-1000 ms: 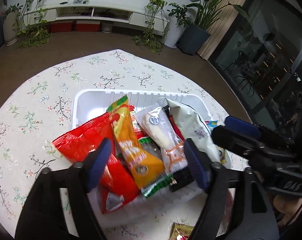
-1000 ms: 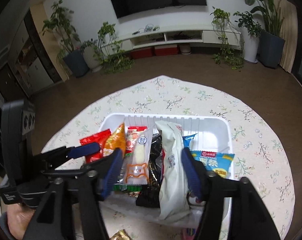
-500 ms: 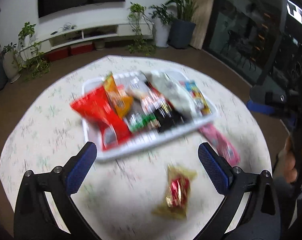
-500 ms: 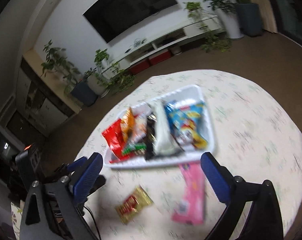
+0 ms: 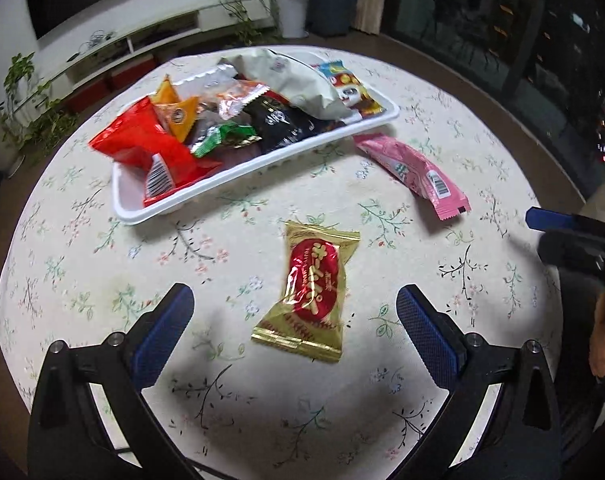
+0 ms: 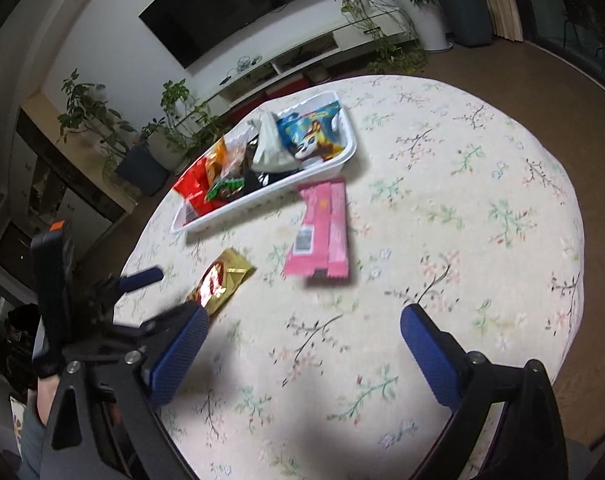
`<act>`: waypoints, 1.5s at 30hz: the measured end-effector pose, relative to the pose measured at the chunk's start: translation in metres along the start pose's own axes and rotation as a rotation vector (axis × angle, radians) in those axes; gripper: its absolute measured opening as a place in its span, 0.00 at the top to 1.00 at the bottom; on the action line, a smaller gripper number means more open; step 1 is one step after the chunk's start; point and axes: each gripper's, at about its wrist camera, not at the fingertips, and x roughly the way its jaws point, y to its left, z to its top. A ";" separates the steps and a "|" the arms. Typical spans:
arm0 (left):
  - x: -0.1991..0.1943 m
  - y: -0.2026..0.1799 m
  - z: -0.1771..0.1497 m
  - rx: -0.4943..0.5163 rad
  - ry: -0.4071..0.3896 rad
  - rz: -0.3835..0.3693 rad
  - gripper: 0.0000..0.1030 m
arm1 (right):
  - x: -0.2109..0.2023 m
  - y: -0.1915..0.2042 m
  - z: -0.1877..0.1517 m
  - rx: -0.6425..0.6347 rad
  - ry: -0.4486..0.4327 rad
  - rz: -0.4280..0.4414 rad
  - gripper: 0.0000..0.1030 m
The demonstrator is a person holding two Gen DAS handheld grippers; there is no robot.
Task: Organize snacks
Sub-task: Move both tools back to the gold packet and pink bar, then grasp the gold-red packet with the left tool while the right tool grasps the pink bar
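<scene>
Both the left gripper (image 5: 294, 320) and right gripper (image 6: 302, 344) gape wide and empty above the round table (image 5: 482, 152), where a gold packet (image 5: 312, 288) and pink packet (image 5: 412, 166) lie outside the snack-filled white tray's (image 5: 262, 160) near rim, nothing blocking either.

Tray at the back, two loose snacks out front on the surface

The tray (image 5: 206, 194) sits toward the far side of the surface (image 5: 102, 280), with a pile of packets (image 5: 238, 116) in it, some poking over the rim. Just off its right end lies a long bar wrapper (image 5: 412, 172), close to it. Nearer, between the tray and the left hand-held gripper (image 5: 294, 328), lies a small candy packet (image 5: 312, 288), left of the bar wrapper and apart from it.
</scene>
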 end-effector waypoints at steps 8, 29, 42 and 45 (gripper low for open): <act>0.026 -0.004 0.012 0.059 0.110 -0.007 0.31 | -0.005 0.003 -0.005 -0.051 -0.011 -0.019 0.16; 0.037 -0.004 0.015 0.048 0.154 -0.046 0.72 | -0.002 0.009 -0.004 -0.075 0.013 -0.045 0.27; -0.002 0.010 -0.048 -0.126 0.050 -0.157 0.72 | 0.029 0.014 0.037 -0.174 0.086 -0.164 0.32; -0.012 0.010 -0.064 -0.177 0.026 -0.176 0.72 | 0.050 0.018 0.050 -0.207 0.118 -0.191 0.33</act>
